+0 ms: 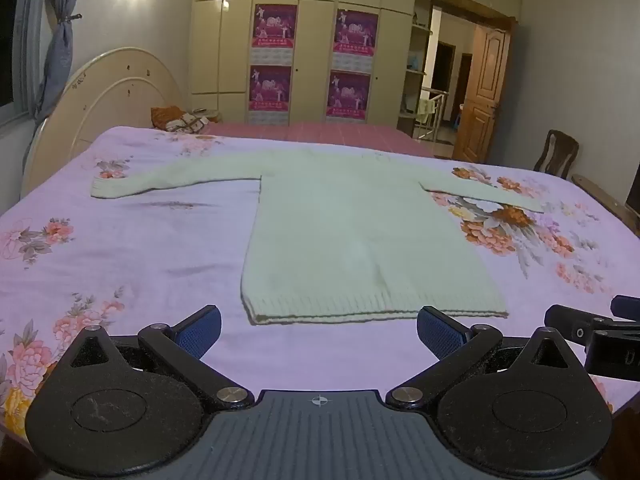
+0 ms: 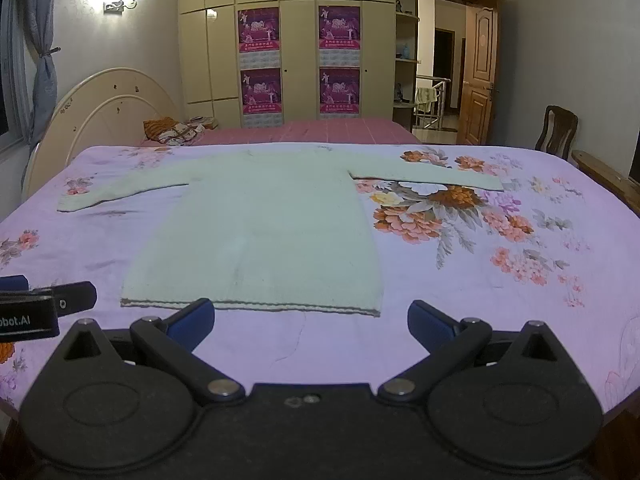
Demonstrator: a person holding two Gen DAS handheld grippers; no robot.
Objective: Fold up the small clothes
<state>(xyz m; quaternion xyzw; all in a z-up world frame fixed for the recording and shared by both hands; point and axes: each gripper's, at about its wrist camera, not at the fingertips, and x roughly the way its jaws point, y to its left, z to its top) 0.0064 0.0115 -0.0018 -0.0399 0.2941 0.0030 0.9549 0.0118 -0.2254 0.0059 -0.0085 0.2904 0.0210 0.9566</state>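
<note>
A pale green knit sweater lies flat on the bed, both sleeves spread out sideways and its ribbed hem toward me; it also shows in the right wrist view. My left gripper is open and empty, just short of the hem. My right gripper is open and empty, its left fingertip at the hem's edge. Each gripper shows at the side edge of the other's view.
The sweater lies on a lilac floral bedsheet. A cream headboard stands at the left, with pillows beyond. A wardrobe stands at the back. A wooden chair and an open door are at the right.
</note>
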